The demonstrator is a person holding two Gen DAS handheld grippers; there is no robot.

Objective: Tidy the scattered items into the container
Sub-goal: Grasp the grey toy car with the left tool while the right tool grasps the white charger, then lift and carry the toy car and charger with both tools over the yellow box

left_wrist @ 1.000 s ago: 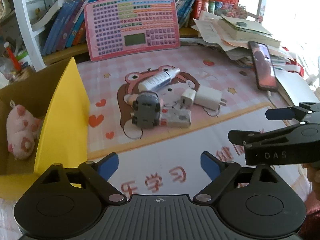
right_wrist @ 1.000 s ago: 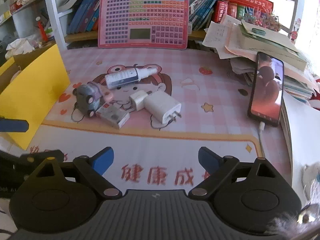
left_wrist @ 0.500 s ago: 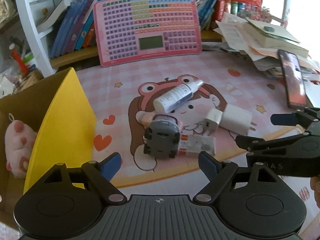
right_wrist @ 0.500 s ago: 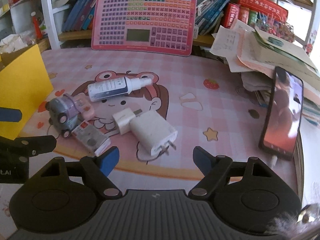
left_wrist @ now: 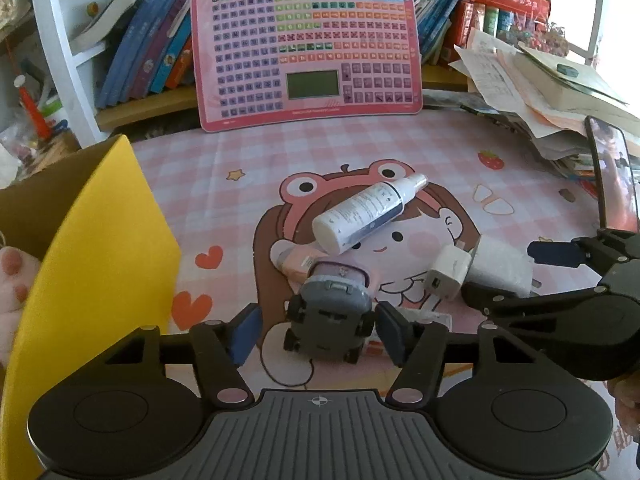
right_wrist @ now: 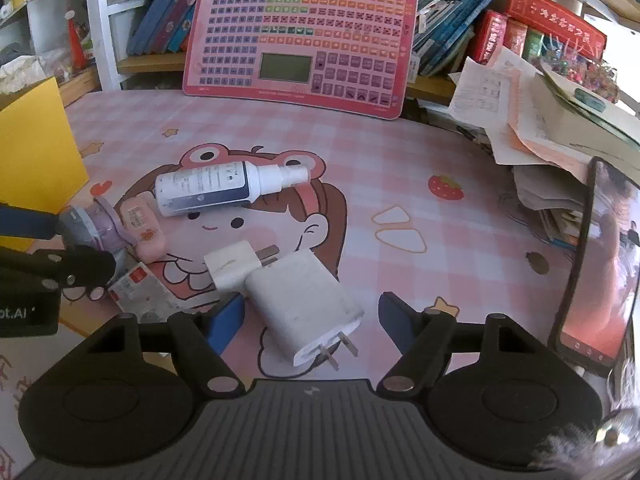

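Both grippers closing — left gripper (left_wrist: 318, 330) bracketing the toy car (left_wrist: 328, 312) at lower centre, right gripper (right_wrist: 310, 318) straddling the charger (right_wrist: 302, 304) — neither gripping yet.

Grey toy car (left_wrist: 328, 312) upside down, wheels up, on pink mat. White spray bottle (left_wrist: 364, 212) lying flat behind it. Big white charger (right_wrist: 304, 304), prongs toward camera, touching small white plug (right_wrist: 232, 266). Pink case (right_wrist: 142, 224), possibly an eraser. Cardboard box (left_wrist: 100, 240) at left, yellow flap.
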